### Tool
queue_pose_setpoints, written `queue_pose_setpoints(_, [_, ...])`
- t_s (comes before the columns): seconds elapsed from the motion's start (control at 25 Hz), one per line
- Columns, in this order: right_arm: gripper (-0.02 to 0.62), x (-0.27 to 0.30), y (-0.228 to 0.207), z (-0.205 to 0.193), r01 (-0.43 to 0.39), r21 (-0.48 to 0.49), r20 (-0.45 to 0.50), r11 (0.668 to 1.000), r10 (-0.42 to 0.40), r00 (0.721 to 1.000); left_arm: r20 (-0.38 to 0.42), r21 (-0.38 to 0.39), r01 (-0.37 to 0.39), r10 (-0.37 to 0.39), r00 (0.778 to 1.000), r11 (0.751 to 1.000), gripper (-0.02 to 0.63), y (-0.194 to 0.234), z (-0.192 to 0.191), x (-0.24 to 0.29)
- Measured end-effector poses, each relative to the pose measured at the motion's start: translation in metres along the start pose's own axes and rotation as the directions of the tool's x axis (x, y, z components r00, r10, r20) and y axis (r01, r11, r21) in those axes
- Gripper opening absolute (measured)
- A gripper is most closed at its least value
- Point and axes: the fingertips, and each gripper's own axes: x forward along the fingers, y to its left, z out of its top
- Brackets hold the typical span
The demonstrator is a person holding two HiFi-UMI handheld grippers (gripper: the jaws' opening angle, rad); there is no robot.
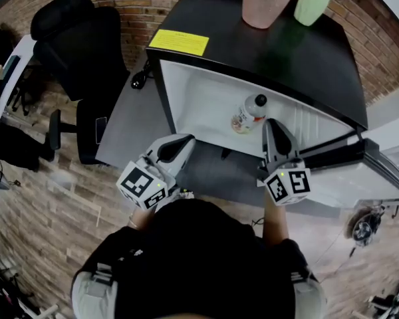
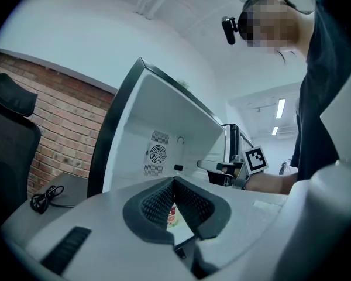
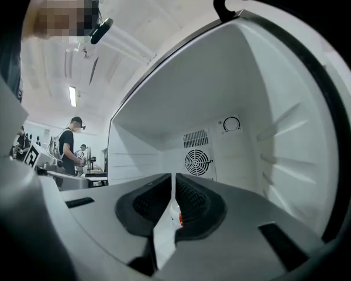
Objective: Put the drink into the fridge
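Right gripper [image 3: 174, 177]: my two dark ribbed pads [image 3: 152, 201] stood almost together, parted only by a thin slit, and pinched nothing. Through that slit a sliver of the drink bottle [image 1: 249, 111] showed further in, clear of the pads.

Left gripper [image 2: 174, 183]: my pads met at their tips and also gripped nothing. The same bottle's label appeared in the wedge-shaped gap below the tips.

Drink bottle: it rested on the white floor of the fridge [image 1: 199, 92], near the middle of the compartment. It was just ahead of my right gripper's tip and apart from both grippers.

Fridge interior: a round fan grille [image 3: 198, 161] and a dial [image 3: 231, 123] sat on the back wall, with moulded shelf ribs along the side wall. The door [image 1: 359, 178] stood swung open on my right.

Fridge top: the black top carried a pink container [image 1: 266, 2] and a green bottle [image 1: 312, 2], with a yellow label [image 1: 178, 42] at its front left corner.

Surroundings: a black office chair [image 1: 80, 45] stood to the left against the brick wall, and a coiled cable [image 2: 45, 195] lay on the dark surface beside the fridge.
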Motion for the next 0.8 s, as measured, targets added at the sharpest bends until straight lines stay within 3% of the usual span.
queue_pose_setpoints(0.32, [-0.002, -0.042, 0.001, -0.028, 0.069, 0.072, -0.062, 0.995, -0.065, 0.996, -0.028, 0.000, 0.071, -0.071, 0.997, 0.998, -0.003, -0.016, -0.006, 0.017])
queue_pose_setpoints(0.6, [-0.002, -0.062, 0.022, -0.052, 0.060, 0.071, -0.143, 0.996, -0.049, 0.989, -0.046, -0.007, 0.110, -0.110, 0.993, 0.994, -0.003, -0.028, -0.013, 0.025])
queue_pose_setpoints(0.8, [-0.002, -0.066, 0.027, -0.053, 0.047, 0.062, -0.150, 0.997, -0.038, 0.988, -0.048, -0.007, 0.120, -0.120, 0.992, 0.993, -0.003, -0.031, -0.014, 0.027])
